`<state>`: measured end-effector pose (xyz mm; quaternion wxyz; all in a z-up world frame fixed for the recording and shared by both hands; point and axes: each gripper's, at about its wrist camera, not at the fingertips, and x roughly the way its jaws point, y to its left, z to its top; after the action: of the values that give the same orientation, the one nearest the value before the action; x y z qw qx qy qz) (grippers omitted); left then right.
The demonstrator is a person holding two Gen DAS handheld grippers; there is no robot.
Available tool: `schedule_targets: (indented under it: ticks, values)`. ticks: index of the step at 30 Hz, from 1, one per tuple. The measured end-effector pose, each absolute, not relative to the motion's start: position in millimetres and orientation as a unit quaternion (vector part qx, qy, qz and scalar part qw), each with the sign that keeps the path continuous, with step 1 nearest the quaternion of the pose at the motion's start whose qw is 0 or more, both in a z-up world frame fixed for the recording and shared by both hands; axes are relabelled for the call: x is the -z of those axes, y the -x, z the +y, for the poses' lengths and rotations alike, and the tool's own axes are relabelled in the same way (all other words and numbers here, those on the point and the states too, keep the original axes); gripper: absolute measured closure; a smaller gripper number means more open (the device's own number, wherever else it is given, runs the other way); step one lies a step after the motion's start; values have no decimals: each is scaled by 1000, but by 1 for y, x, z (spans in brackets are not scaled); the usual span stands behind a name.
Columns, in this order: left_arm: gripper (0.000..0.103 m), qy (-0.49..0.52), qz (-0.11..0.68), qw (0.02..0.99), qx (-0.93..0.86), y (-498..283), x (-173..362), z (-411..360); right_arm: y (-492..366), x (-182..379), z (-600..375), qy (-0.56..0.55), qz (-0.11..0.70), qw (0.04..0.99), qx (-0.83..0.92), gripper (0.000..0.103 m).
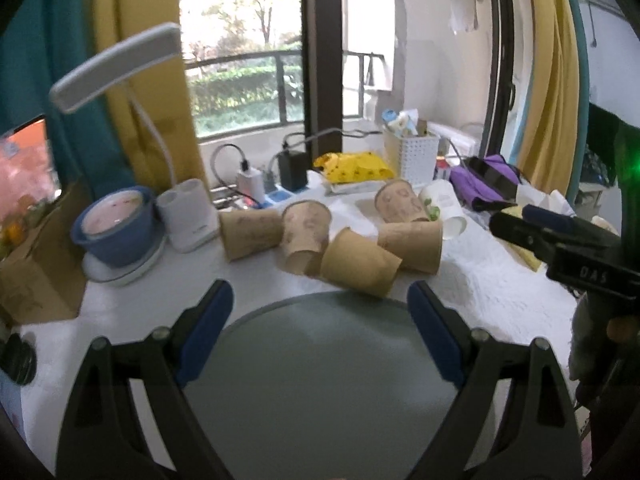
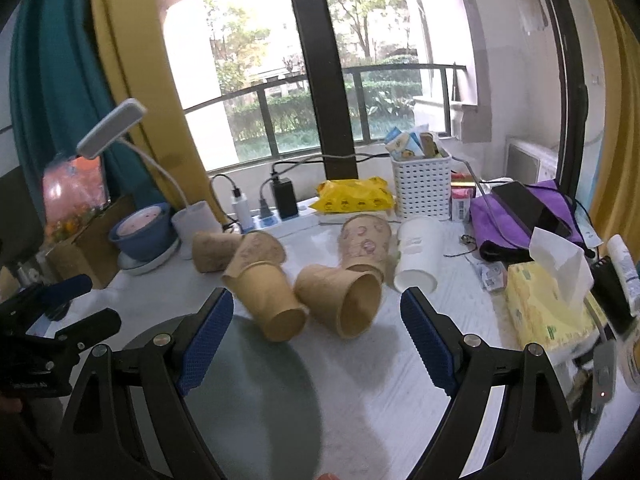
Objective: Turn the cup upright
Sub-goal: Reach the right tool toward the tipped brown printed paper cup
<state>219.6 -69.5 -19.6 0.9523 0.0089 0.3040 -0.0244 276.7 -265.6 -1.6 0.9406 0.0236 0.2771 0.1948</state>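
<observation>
Several brown paper cups lie on their sides in a cluster on the white table. The nearest brown cup [image 1: 358, 264] [image 2: 268, 300] lies at the far edge of a grey round mat [image 1: 320, 368] [image 2: 240, 380]. Another brown cup [image 2: 344, 300] [image 1: 412, 244] lies next to it, mouth toward the right wrist camera. A white cup [image 2: 418, 252] [image 1: 442, 206] lies on its side at the right. My left gripper [image 1: 320, 320] is open and empty over the mat. My right gripper [image 2: 316, 320] is open and empty, just short of the two nearest cups.
A blue bowl [image 1: 116, 224] on a plate, a white desk lamp [image 1: 188, 216], a power strip, a yellow bag [image 1: 352, 166] and a white basket [image 2: 422, 186] line the back. A tissue box [image 2: 548, 308] and purple cloth [image 2: 520, 216] sit at the right.
</observation>
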Motion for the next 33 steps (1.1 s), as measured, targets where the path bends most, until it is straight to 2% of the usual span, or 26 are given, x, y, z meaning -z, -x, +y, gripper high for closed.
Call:
schedule_targets:
  ticks: [12,17,31,32,33]
  values:
    - [13,-40,356,932,48,-342,37,-115,-362,30,-294,-36,305,935,-177,15]
    - [13,-27,401,914,61,-396,49,-133,-386,30,-304,-33,304,941,-145,15]
    - [14,-48,499,861,84,-481,83,-186,-422,47,-346,-78,313,940,-113,15]
    - [14,-43,509,856,86,-485,86,-187,-423,48,-347,-81,314,939,-114,15]
    - [20,-43,512,853,89,-488,86,-188,-423,49,-350,-86,314,939,-115,15]
